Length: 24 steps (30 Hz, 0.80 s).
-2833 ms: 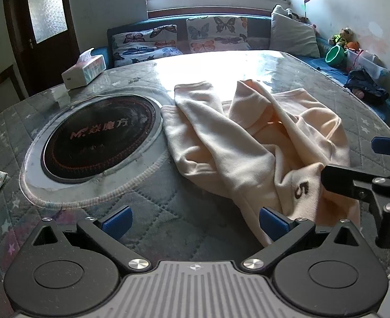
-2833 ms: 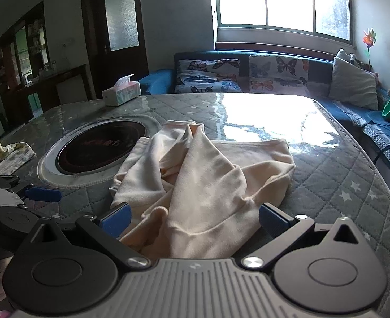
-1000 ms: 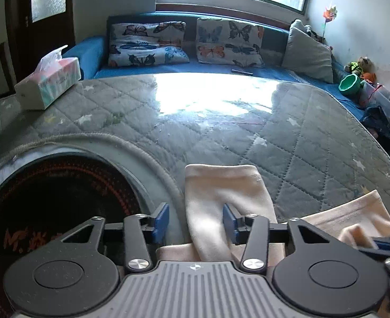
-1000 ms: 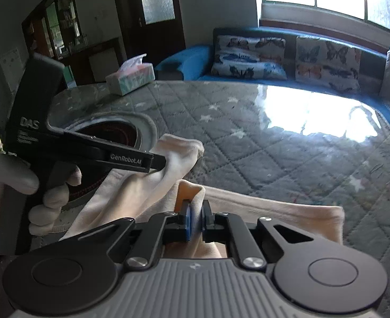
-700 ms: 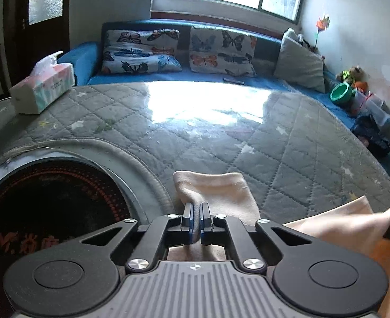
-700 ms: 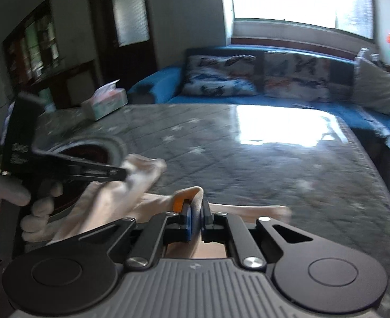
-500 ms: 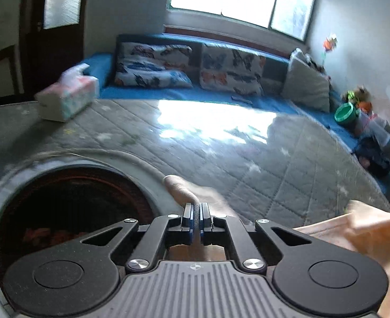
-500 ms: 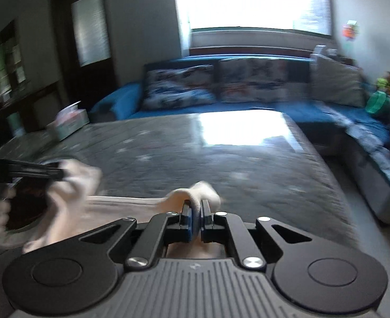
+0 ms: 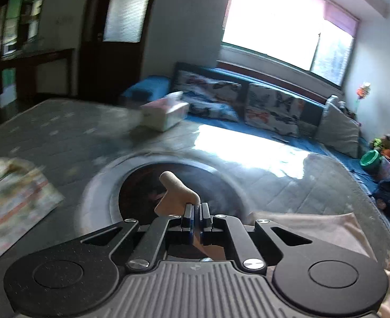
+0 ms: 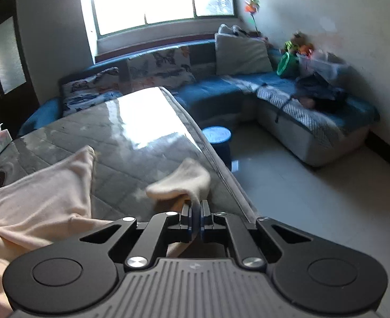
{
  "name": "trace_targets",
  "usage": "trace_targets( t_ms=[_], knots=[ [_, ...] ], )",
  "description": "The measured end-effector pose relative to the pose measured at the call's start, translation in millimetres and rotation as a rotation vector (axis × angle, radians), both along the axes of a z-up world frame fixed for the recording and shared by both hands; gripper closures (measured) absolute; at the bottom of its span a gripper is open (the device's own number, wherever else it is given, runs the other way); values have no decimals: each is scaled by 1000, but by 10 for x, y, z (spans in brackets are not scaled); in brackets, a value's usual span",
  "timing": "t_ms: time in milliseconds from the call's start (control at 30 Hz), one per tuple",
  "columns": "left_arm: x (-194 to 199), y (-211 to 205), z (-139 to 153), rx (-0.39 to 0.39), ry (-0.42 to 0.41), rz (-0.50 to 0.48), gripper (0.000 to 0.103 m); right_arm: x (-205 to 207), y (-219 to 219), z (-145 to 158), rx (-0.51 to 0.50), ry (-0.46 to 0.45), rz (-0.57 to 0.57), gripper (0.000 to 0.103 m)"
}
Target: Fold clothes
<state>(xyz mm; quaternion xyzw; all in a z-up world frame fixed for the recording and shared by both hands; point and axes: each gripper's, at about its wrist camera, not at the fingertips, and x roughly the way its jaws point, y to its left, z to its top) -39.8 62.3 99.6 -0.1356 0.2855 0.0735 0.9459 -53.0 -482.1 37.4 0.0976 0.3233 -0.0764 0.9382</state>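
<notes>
**Peach knit garment pinched at both ends, spread between two grippers**

Peach cotton-knit garment (image 10: 38, 198) is the task item. Going left to right:

- Far left, left wrist view: flat printed paper or cloth (image 9: 12, 206) on the grey quilted table cover (image 9: 62, 135), blurred, can't tell which. Pink-and-white tissue box (image 9: 165, 115) sits further back on the table.
- Dark round inset hob with grey rim (image 9: 142, 185) lies straight ahead of the left gripper (image 9: 195, 217). Its jaws are pressed together on a cuff-like end of the garment; a tongue of fabric sticks up past the tips, above the hob.
- Middle: the garment body drapes across the table between the two tools. One loose corner lies flat on the quilted cover, and the near part sags toward the camera.
- Right: right gripper (image 10: 195, 212) has its jaws clamped on another cuff-like end, which bulges just beyond the tips close to the table's right edge (floor and a blue round stool (image 10: 217, 135) are beyond it).

My read: the two pinch points are held well apart to pull the piece out wide, likely so it can be laid flat before a fold. Grips look thin, at the very edge of each end, so slipping is a risk if tension rises. Garment isn't folded now.
</notes>
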Motion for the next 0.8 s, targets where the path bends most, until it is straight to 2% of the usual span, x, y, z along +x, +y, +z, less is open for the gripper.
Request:
trace_targets(
  t_ms=[200, 267, 333, 433, 533, 633, 733, 800],
  knots=[
    [-596, 365, -4, -10, 51, 118, 99, -51, 81, -81, -4, 37, 21, 96],
    [-689, 439, -67, -4, 79, 134, 99, -79, 110, -113, -7, 56, 29, 94],
    [-727, 501, -183, -19, 133, 151, 99, -106, 124, -137, -9, 69, 37, 86],
    [-738, 553, -302, -20, 172, 164, 99, -171, 155, -113, -16, 72, 50, 85],
    [-741, 537, -322, 18, 185, 153, 94, -253, 173, -30, -28, 63, 69, 84],
    [-786, 504, -297, 91, 181, 162, 89, -348, 250, 105, -54, 44, 129, 82],
    [-831, 456, -255, 96, 159, 150, 83, -401, 419, 198, -58, 36, 214, 76],
    [-840, 398, -234, 85, 147, 125, 78, -419, 564, 215, -62, 31, 270, 76]
  ],
)
